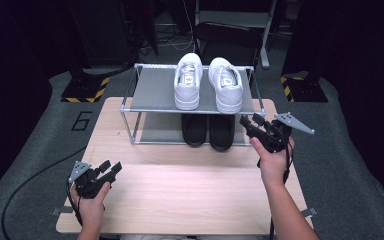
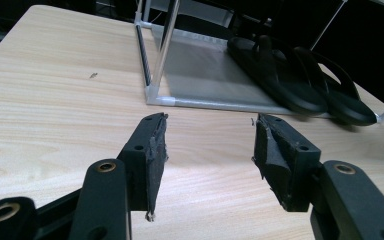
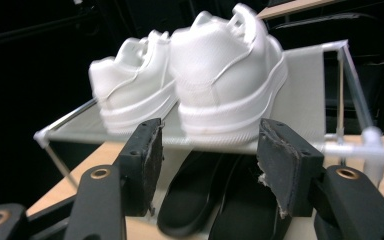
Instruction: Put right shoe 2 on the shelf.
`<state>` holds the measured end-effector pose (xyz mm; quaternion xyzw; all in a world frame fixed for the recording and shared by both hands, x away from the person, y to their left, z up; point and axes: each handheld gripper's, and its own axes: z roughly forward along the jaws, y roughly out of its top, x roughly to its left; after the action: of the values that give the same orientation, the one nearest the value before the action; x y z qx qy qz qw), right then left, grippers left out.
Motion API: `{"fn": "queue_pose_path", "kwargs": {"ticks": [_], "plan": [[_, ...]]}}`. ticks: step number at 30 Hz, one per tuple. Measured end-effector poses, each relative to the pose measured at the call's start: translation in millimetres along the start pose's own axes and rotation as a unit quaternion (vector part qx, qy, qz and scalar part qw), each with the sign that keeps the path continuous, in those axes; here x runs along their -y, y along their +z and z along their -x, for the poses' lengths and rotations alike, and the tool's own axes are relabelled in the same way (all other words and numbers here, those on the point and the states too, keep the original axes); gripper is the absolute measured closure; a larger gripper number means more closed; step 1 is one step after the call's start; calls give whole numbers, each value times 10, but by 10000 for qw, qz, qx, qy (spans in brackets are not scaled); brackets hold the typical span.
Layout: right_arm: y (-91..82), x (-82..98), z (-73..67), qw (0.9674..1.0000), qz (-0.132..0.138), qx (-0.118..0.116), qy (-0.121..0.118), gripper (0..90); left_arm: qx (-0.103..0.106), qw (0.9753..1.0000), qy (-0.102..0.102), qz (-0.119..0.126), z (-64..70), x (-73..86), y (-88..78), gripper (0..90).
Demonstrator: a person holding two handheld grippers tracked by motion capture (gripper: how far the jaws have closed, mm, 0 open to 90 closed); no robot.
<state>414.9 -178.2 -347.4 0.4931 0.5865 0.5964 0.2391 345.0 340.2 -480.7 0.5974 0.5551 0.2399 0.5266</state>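
Note:
A pair of white sneakers (image 1: 188,82) (image 1: 226,85) stands side by side on the top shelf of a metal shoe rack (image 1: 152,92). Two black sandals (image 1: 195,129) (image 1: 222,132) lie on its lower shelf. My right gripper (image 1: 250,121) is open just off the rack's front right corner, nothing between its jaws. In the right gripper view, my right gripper (image 3: 210,145) faces the heel of the nearer sneaker (image 3: 225,65), with the sandals (image 3: 190,200) below. My left gripper (image 1: 111,166) rests open and empty over the table's front left. In the left gripper view, my left gripper (image 2: 210,135) points at the sandals (image 2: 280,75).
The rack sits at the far end of a light wooden table (image 1: 180,190), whose near half is bare wood. A dark chair (image 1: 227,37) stands behind the rack. Grey floor with a painted 6 (image 1: 82,121) surrounds the table, and a cable (image 1: 25,185) trails off left.

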Motion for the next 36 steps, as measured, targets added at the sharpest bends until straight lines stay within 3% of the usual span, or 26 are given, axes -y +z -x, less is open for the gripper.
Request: {"fn": "queue_pose_path", "kwargs": {"ticks": [4, 13, 16, 25, 30, 36], "plan": [[-99, 203, -48, 9999, -97, -60, -41, 434, -3, 10000, 11, -12, -7, -2, -8, 463], [-253, 693, -20, 9992, -395, 94, -42, 436, -9, 10000, 24, 63, 4, 8, 3, 459], [-339, 809, -2, 9991, -416, 109, 54, 436, -10, 10000, 26, 70, 0, 10, 1, 459], [-582, 1209, 107, 9983, -416, 398, -20, 437, -6, 10000, 51, 43, 6, 19, 1, 457], [-604, 1411, 181, 9962, -602, 602, -198, 437, -38, 10000, 81, 6, 18, 32, 27, 459], [-580, 1617, 279, 9935, -887, 711, 1, 437, -11, 10000, 82, -49, 19, 58, 54, 459]]}}
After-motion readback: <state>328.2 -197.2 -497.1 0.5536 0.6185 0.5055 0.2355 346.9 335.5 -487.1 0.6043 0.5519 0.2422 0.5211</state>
